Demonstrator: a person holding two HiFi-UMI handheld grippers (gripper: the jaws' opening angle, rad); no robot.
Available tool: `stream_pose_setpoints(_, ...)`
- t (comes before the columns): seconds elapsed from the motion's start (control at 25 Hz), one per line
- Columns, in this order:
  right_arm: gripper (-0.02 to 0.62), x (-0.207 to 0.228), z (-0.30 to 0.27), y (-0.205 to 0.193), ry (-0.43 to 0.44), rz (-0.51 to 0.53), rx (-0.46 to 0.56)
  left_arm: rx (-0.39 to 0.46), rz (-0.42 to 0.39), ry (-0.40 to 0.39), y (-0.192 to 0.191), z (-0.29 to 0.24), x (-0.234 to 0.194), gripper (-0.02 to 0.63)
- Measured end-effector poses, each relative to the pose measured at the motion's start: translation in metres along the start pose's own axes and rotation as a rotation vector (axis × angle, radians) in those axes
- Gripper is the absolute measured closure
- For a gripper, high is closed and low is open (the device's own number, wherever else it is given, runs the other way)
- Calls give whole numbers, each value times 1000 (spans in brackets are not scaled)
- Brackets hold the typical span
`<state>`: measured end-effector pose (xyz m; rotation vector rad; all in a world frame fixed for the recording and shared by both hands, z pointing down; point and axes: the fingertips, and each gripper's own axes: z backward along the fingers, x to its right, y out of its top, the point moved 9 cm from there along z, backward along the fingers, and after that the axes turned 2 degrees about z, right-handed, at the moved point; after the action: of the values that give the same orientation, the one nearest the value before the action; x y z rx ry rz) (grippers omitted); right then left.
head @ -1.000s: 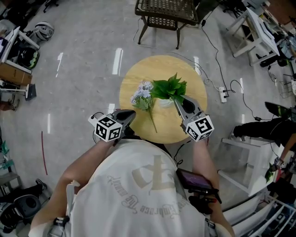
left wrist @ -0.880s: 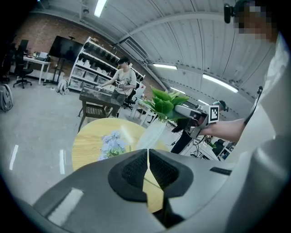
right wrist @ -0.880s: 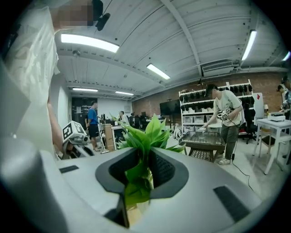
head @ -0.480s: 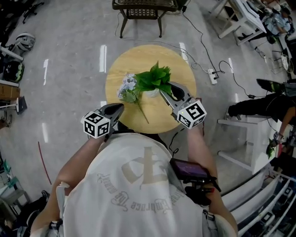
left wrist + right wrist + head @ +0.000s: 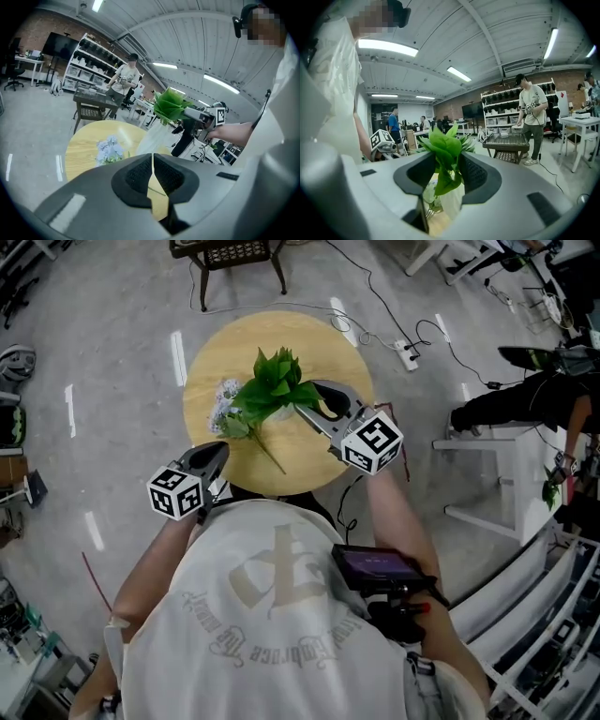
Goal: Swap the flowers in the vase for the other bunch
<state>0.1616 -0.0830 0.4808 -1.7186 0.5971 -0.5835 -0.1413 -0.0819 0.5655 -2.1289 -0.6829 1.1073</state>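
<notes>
Inspecting from the left: finding the left gripper (image 5: 221,448) hovering at the near left rim of the round wooden table (image 5: 211,352), with jaws lying flat together and nothing pinched between them. Noting, just beyond it, the pale blue bunch (image 5: 225,397) lying flat on the tabletop, with blooms pointing toward the far left and the thin green stem (image 5: 269,454) trailing toward the near edge, touching neither gripper. Recording, just to the right of those blooms, the green leafy bunch (image 5: 275,385) standing upright in the white vase (image 5: 152,138) near the table's middle, with leaves overhanging and largely hiding the vase from above. Logging the right gripper (image 5: 307,397) reaching in from the right, level with the foliage, with jaws having just been opening and now standing apart. Seeing green leaves rising between those jaws, with neither jaw pressing on them.
</notes>
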Motion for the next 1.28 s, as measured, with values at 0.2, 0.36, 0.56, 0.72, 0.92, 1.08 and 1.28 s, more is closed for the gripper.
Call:
stream_pose_setpoints(0.2, 436, 4, 16, -4, -27, -9, -5, -16, -9, -20, 1, -13, 7, 591)
stream_pose_setpoints(0.36, 436, 7, 16, -5, -46, -8, -5, -18, -16, -30, 4, -16, 6, 591)
stream_pose_setpoints(0.56, 433, 9, 17, -8, -48, 14, -29, -22, -18, -30, 3, -20, 3, 591)
stream_pose_setpoints(0.72, 426, 10, 18, -6, -51, 12, -30, -22, -20, -35, 8, -21, 1, 590)
stream_pose_setpoints(0.92, 425, 10, 27, -5, -88, -15, -11, -19, -35, -48, 14, -19, 0, 591)
stream_pose_setpoints(1.08, 426, 7, 32, -5, -135, -42, 8, -17, -58, -67, 18, -15, -5, 591)
stream_pose_setpoints(1.28, 458, 6, 41, -12, -221, -78, 8, -14, -104, -87, 29, -13, -7, 591)
